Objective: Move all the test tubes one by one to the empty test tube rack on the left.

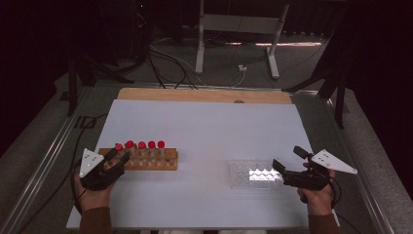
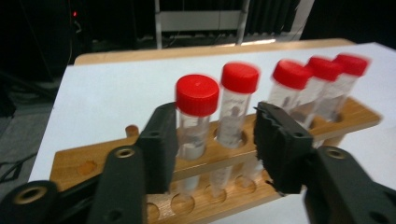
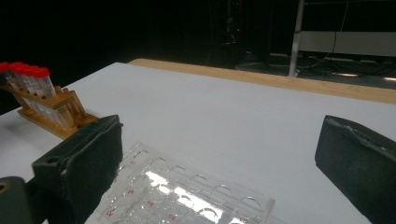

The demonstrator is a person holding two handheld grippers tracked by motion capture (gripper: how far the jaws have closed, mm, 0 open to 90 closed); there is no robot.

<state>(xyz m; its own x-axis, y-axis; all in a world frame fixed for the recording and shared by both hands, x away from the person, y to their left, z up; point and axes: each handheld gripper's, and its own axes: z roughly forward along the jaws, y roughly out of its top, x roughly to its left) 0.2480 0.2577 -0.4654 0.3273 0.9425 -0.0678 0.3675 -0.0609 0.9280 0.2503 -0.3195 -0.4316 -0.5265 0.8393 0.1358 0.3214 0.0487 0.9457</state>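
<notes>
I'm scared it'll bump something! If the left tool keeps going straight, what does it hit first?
Probably the nearest red-capped tube in the wooden rack. The left tool points right at it, jaws open around it, though depth is unclear.

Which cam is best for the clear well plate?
The right gripper view: the clear well plate lies close below its open fingers, wells distinct. The high view shows the whole plate, small with glare. The left gripper view faces the tube rack.

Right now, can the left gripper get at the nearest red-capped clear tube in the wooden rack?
Probably yes: the left gripper has open jaws, and the nearest red-capped clear tube stands upright between them in the wooden rack, nothing blocking.
</notes>
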